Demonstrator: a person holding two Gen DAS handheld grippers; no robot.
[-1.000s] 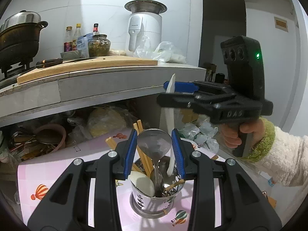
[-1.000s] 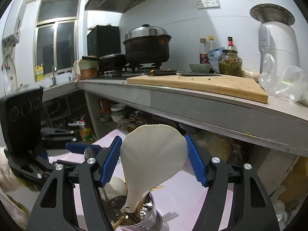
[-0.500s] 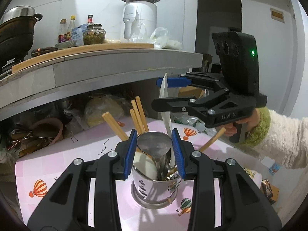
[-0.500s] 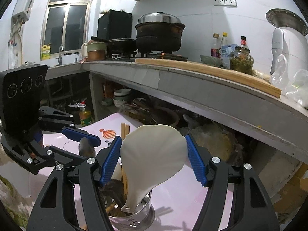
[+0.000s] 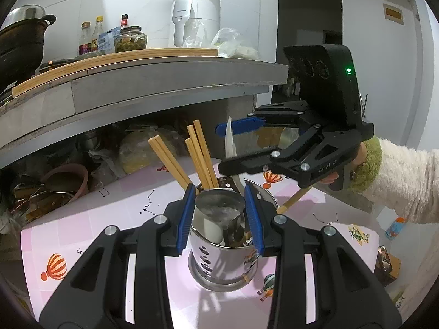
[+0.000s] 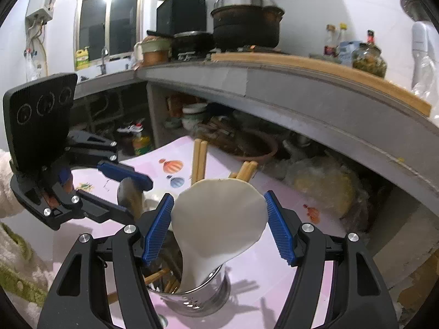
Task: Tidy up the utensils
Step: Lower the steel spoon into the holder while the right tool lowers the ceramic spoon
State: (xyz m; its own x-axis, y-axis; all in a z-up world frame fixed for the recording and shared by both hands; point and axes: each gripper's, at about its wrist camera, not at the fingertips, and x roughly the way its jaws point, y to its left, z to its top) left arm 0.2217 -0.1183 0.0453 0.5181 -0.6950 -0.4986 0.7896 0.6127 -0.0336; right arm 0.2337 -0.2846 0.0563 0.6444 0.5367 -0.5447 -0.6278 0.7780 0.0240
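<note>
left wrist – close, facing counter | right wrist – close | shared: utensil holder [image 5: 222, 249]

One marking is legible: raised letters reading "UAS", seen inverted, on the black body of the right hand-held gripper [image 5: 241, 148]. Labels on the bottles [image 5: 85, 38] above it are too small to read.

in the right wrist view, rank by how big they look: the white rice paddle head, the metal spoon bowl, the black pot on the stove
1. White plastic rice paddle head, though it sits closest to the camera.
2. Black pot with steel lid, far off on the stove.
3. Metal spoon bowl, partly hidden behind the left gripper.
</note>
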